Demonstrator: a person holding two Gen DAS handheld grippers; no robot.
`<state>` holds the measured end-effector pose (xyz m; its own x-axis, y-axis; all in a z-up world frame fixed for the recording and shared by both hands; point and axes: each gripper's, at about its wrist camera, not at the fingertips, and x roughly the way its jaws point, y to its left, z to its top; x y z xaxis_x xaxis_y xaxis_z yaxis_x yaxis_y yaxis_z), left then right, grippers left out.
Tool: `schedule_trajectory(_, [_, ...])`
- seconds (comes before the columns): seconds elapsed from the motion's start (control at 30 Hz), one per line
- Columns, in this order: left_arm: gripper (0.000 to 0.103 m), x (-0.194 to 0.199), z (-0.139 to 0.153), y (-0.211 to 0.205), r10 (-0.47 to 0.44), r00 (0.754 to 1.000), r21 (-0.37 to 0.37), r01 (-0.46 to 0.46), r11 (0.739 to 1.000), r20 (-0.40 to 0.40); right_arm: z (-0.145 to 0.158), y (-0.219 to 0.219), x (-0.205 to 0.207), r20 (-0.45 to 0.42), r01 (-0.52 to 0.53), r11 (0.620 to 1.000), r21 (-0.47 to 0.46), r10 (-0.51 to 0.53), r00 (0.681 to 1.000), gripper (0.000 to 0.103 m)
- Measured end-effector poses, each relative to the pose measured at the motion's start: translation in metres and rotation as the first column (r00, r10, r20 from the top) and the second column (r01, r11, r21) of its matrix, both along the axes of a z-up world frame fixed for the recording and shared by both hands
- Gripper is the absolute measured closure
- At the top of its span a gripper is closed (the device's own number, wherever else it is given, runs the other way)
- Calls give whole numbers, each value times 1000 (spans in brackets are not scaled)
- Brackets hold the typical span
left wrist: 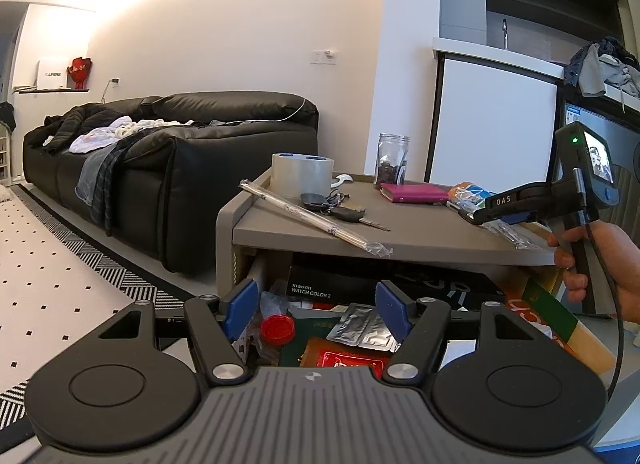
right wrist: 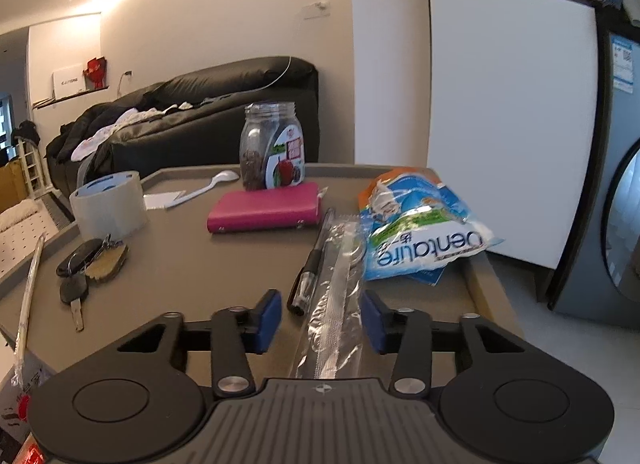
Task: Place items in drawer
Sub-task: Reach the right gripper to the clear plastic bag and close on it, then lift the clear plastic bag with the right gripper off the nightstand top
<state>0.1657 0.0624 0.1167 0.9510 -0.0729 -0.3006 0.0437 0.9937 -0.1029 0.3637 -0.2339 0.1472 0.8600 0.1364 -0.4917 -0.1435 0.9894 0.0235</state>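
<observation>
the right hand-held gripper (right wrist: 318, 318) is hovering low over the near edge of the grey worktop (right wrist: 192, 264), its blue pads spread and holding nothing. a long clear crinkly plastic sleeve (right wrist: 336, 304) is lying between the pads, running toward 12 o'clock, with a black pen (right wrist: 310, 272) just beside it at 11 o'clock. judging by that, the sleeve is the likely pick: the pads should be closing squarely across its width, clear of the pen. further off, a blue-and-white snack bag (right wrist: 416, 232) is lying at 1 o'clock, and a pink wallet (right wrist: 264, 208) at 11. the left hand-held gripper (left wrist: 314, 314) is also hanging spread and empty above the open, cluttered drawer (left wrist: 560, 316), which is already holding foil blister packs (left wrist: 360, 328).
</observation>
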Motion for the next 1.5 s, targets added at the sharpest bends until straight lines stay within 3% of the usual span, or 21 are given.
schedule_trajectory(0.13, [34,0,0,0,-3,1000,1,3,1000,-1,-1,0,-1,-2,0,1000,-3,0,1000,67])
schedule_trajectory(0.2, [34,0,0,0,-1,1000,-1,1,1000,1,-1,0,-2,-3,-1,1000,-5,1,1000,75])
schedule_trajectory(0.4, [33,-2,2,1,10,1000,-15,-10,1000,11,-2,0,-4,-5,-1,1000,-10,1,1000,85])
schedule_trajectory(0.93, [32,-13,15,-4,-3,999,2,3,1000,41,7,9,-18,97,14,997,-71,-7,995,90])
schedule_trajectory(1.07, [32,-18,20,-3,-2,998,2,2,1000,56,7,10,-16,89,13,998,-64,-7,996,90])
schedule_trajectory(1.2, [31,-22,22,0,3,998,-4,-3,1000,57,12,14,-19,141,32,993,-112,-15,990,90])
schedule_trajectory(1.5, [30,-25,24,14,15,999,-28,-14,1000,45,31,28,-30,169,19,993,-114,1,986,90])
